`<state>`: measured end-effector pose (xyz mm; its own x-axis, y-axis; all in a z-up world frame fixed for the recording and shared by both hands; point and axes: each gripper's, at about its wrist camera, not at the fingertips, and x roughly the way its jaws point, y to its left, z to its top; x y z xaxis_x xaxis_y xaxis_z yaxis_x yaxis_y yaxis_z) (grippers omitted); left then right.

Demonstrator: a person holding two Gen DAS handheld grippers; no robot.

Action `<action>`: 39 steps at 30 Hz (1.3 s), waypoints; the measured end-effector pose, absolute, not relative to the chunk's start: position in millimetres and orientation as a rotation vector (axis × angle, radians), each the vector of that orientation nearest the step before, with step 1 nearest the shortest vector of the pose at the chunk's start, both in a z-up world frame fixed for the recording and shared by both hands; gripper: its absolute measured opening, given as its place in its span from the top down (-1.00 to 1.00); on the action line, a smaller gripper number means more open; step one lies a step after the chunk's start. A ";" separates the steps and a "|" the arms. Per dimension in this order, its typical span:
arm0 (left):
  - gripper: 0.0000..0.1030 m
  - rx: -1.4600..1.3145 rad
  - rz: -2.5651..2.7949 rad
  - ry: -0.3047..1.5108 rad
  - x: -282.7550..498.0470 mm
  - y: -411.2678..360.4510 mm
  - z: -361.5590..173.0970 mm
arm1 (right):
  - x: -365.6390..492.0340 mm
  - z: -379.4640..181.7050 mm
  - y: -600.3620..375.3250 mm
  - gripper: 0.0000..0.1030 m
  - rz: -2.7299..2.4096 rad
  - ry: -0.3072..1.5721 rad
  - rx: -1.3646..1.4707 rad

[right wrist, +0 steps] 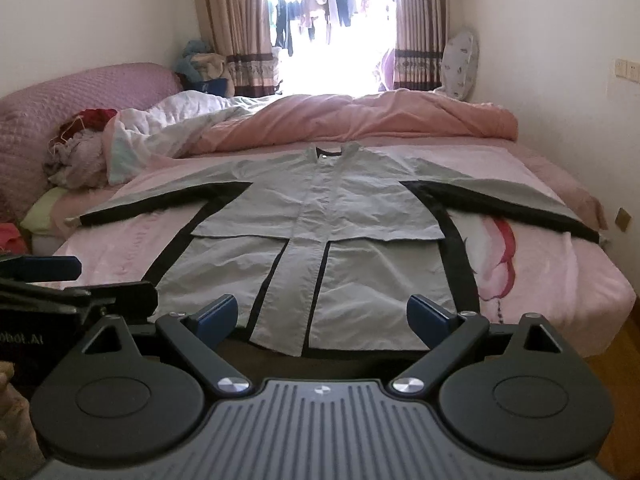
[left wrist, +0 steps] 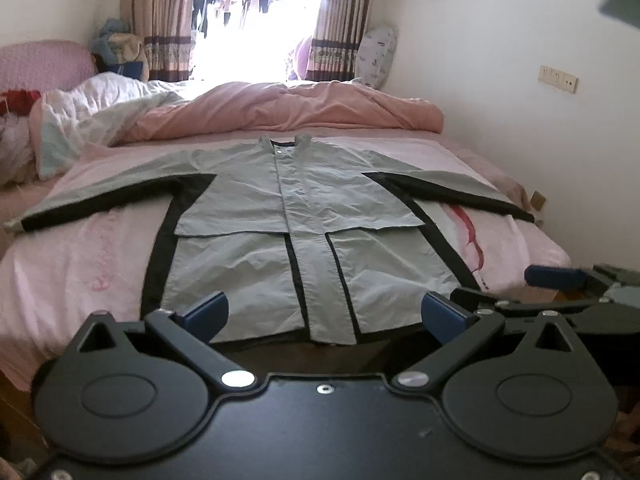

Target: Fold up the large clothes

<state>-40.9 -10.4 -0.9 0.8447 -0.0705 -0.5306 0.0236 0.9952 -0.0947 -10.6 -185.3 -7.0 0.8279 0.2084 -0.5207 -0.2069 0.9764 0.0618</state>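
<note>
A pale grey-green jacket (left wrist: 296, 216) with black trim lies flat and face up on the pink bed sheet (left wrist: 80, 264), sleeves spread out to both sides, collar toward the window. My left gripper (left wrist: 326, 314) hovers open above the jacket's hem at the foot of the bed, nothing between its blue pads (left wrist: 208, 314). In the right wrist view the same jacket (right wrist: 320, 220) lies ahead, and my right gripper (right wrist: 322, 318) is open over the hem too, its blue pads (right wrist: 426, 320) apart. Each gripper shows at the edge of the other's view.
A rumpled pink duvet (left wrist: 296, 108) and a white quilt (left wrist: 108, 100) lie across the head half of the bed. A pile of clothes (right wrist: 80, 144) sits at the left by a pink headboard (right wrist: 80, 84). A wall (right wrist: 560, 80) runs along the right; wooden floor (right wrist: 624, 380) shows beside the bed.
</note>
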 end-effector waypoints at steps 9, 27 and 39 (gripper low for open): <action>-1.00 -0.131 -0.049 0.566 -39.4 2.3 -5.3 | -11.0 -12.1 -181.0 -1.00 0.244 0.578 0.036; -1.00 -0.093 -0.022 0.556 -43.3 0.7 -4.2 | -17.4 -10.1 -178.1 -1.00 0.223 0.555 -0.005; -1.00 -0.073 -0.007 0.565 -40.6 1.1 -7.3 | -16.6 -8.2 -178.8 -1.00 0.214 0.561 -0.006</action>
